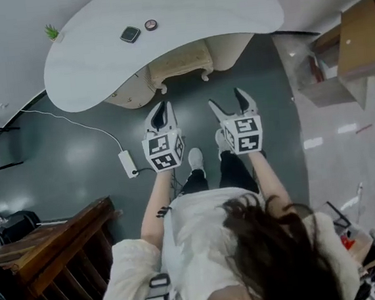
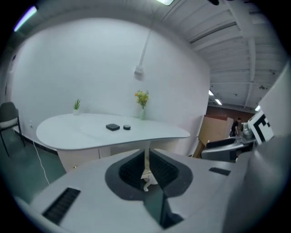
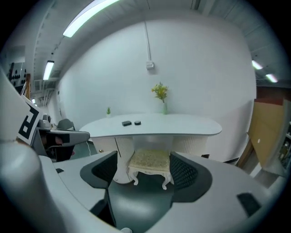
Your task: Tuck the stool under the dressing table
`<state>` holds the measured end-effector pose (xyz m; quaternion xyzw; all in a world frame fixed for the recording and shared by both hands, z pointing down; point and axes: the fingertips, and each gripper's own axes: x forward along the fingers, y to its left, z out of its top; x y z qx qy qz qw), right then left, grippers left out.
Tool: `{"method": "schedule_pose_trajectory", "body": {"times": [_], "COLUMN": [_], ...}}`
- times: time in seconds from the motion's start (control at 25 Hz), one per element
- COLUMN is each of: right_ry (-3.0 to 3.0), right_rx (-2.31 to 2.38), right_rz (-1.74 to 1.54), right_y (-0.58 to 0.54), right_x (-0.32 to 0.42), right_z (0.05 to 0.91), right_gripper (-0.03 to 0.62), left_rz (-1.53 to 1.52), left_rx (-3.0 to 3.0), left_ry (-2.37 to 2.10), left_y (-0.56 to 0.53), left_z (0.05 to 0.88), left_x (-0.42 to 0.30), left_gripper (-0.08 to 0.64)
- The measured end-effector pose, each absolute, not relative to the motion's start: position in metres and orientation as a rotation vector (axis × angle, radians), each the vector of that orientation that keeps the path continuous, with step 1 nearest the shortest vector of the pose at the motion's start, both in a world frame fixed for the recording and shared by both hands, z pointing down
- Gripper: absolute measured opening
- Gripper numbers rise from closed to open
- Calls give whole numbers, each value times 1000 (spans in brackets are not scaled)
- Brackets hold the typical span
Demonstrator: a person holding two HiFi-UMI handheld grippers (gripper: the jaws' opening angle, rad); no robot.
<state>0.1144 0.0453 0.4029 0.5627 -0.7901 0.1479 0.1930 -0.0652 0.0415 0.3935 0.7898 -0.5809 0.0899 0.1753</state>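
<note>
Person: stood at 6 o'clock in the head view, both arms held forward.
Left gripper: jaws all but together, only a thin slit, nothing held.
Right gripper: jaws wide apart, empty, at 3 o'clock of the left gripper.
Stool: at 12 o'clock of both grippers, well apart from them, seat largely under the table top.
Table: white and curved, with a plant at its 9 o'clock end.
Power strip: on the floor, at 8 o'clock of the left gripper.

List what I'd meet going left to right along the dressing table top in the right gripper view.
small green plant → dark square case → small round dark item → vase of yellow flowers
</note>
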Motion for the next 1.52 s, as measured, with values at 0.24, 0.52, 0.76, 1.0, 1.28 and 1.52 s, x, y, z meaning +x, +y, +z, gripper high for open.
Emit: {"method": "schedule_pose_trajectory", "body": {"times": [0.24,0.52,0.76,1.0,1.28,1.52], "right_ry": [-2315,-2355,-2332,-2329,-2322,-2310], "right_rx": [1713,1727,1703,1706,1668,1643], "right_rz": [319,243,273,265,283,299], "right_y": [65,76,76,68,69,72], "right_x": [117,125,139,147,149,147], "right_z": [343,316,324,319,325,334], "right_gripper": [217,30,5,5,5,5], "left_rz": [291,273,249,296,357,392], "left_rx": [2460,2479,2404,2386,2335,2309], "left_ry": [-1705,-1714,-1732,-1747,-1730,-1719], "left_y": [64,80,75,66,68,68], "left_z": [317,286,294,295,307,323], "left_x": [-38,-23,-24,-15,-7,-9], "left_gripper": [12,5,5,5,5,5]}}
